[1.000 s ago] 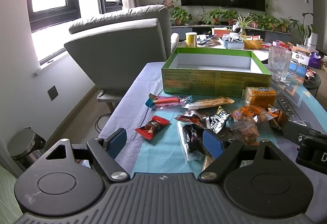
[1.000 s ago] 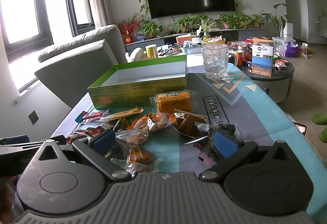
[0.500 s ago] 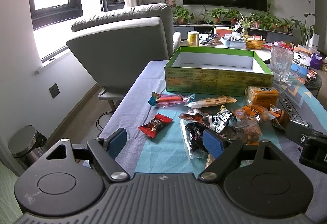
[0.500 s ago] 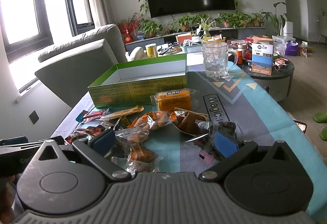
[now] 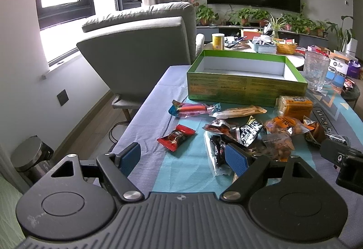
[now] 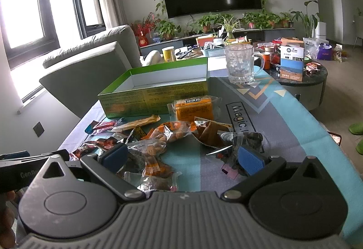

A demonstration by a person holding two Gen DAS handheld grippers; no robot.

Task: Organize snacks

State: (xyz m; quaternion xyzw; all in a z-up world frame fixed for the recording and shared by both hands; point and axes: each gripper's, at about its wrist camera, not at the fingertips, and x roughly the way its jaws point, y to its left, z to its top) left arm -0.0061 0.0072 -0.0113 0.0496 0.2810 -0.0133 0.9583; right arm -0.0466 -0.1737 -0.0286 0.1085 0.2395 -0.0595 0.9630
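Little has changed over the last second: the left gripper (image 5: 182, 156) still hovers wide open and empty near the red candy (image 5: 176, 136), the right gripper (image 6: 181, 157) likewise over the snack pile (image 6: 163, 137); the green box (image 5: 246, 81) awaits, sorting unstarted.

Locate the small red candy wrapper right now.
In the left wrist view the red candy wrapper lies alone on the tablecloth, left of the snack pile, below the blue-and-red packet, just ahead of the open left gripper.
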